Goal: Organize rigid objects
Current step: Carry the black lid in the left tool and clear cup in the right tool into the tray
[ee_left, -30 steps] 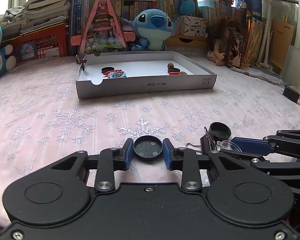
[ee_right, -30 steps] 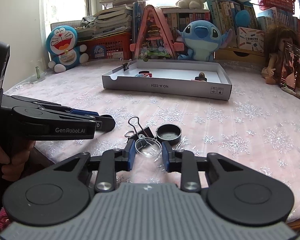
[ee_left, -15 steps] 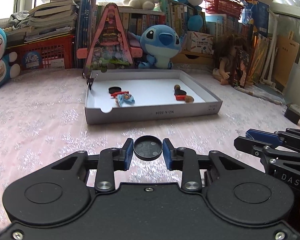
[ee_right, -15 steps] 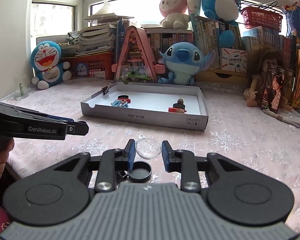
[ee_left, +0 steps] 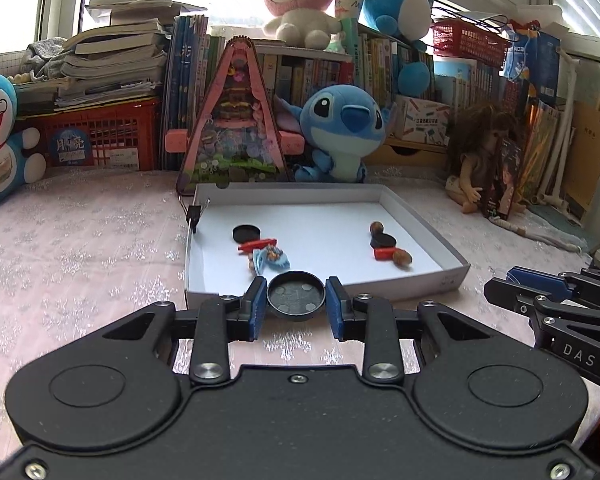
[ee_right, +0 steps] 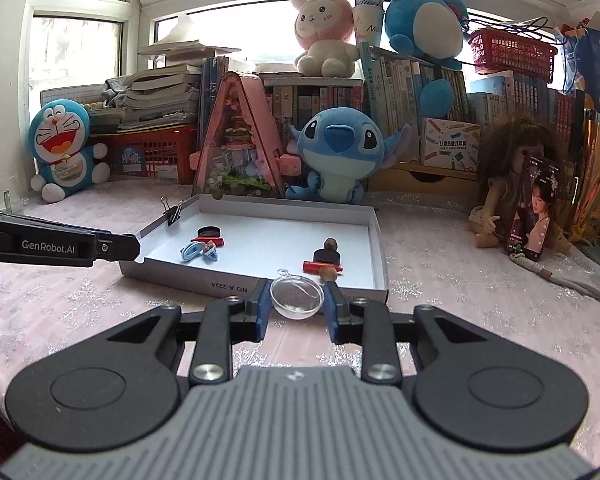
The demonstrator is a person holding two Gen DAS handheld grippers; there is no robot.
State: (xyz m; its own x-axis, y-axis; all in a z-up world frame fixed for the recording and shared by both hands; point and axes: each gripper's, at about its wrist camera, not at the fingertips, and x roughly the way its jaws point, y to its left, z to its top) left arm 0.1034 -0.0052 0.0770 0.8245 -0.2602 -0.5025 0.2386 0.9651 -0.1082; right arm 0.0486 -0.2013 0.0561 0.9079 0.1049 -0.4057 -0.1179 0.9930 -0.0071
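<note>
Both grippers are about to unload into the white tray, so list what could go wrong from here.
1. The right gripper pinches the clear plastic half-dome only at its rounded rim; it could slip out.
2. The left gripper holds the black round lid above the white tray near wall; lowering early may catch it.
3. The tray already holds small pieces, such as a blue clip and a red piece; a drop could scatter them.
</note>
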